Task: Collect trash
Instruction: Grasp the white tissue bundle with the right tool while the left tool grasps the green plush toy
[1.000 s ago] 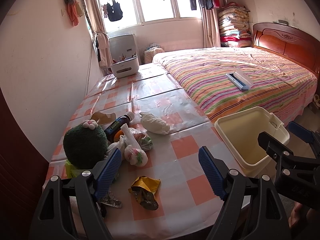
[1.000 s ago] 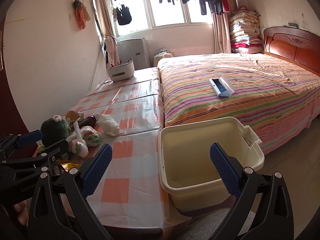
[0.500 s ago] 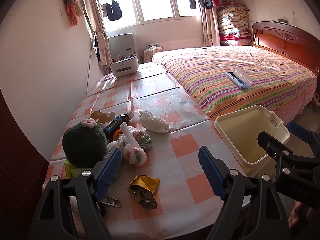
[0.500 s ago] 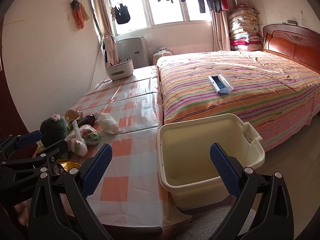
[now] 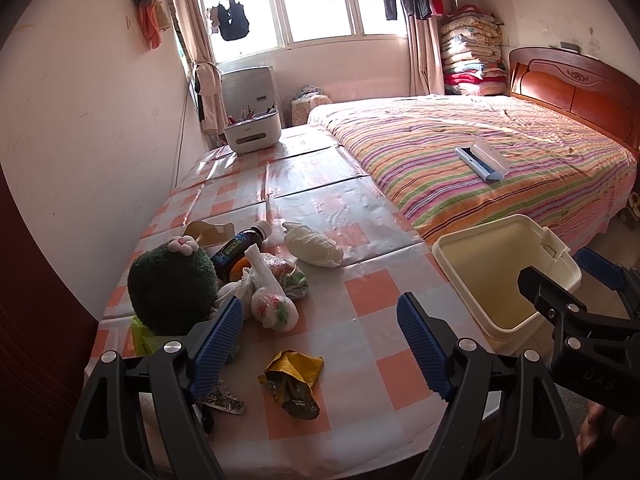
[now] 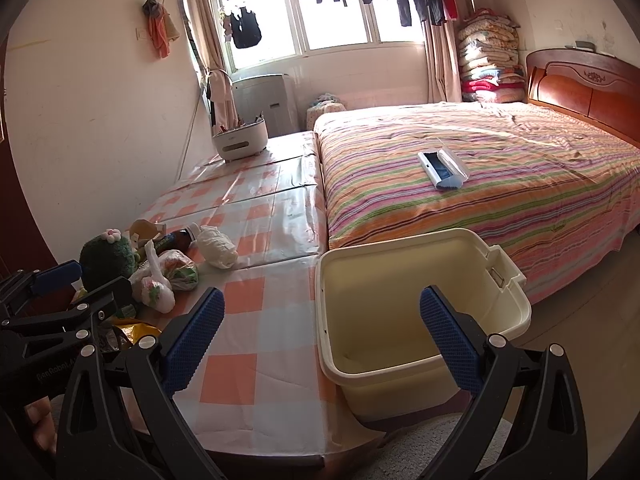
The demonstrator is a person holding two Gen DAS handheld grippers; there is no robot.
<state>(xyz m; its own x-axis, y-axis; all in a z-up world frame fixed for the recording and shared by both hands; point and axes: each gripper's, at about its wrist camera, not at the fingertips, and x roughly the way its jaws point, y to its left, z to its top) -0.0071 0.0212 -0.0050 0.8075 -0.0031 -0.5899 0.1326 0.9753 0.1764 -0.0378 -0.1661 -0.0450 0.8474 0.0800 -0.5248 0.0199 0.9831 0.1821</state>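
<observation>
L to R, left wrist view: green plush ball [image 5: 172,288] w/ pink flower on top sits at table's left edge, dark bottle [image 5: 236,249] lying behind it. Next, knotted plastic bags [image 5: 272,300] of scraps, then white wad [image 5: 314,245] a bit farther back. Crumpled yellow wrapper [image 5: 294,378] lies alone on checkered tablecloth [image 5: 360,380], nearest the left gripper [image 5: 320,340] and between its fingers in view, not touching. Small foil scrap [image 5: 222,398] just under the left finger. Jaws wide apart, holding nothing.

Cream bin [image 5: 500,272] stands off the table's right edge, beside the striped bed [image 5: 480,160]; inside looks bare.

Right wrist view: same trash pile [image 6: 160,280] at far left, tablecloth mid, bin [image 6: 400,368] right of it, touching or v. close to table edge, can't tell which. Right gripper [image 6: 320,340] hovers above bin's near rim, jaws spread wide, nothing held.

Vs 1 s ago: almost no change. Left view framing shifted a hair, trash items in same spots, wrapper untouched. Right view has drifted slightly, so bin sits a bit lower and more centred. Both grippers as wide as before.
</observation>
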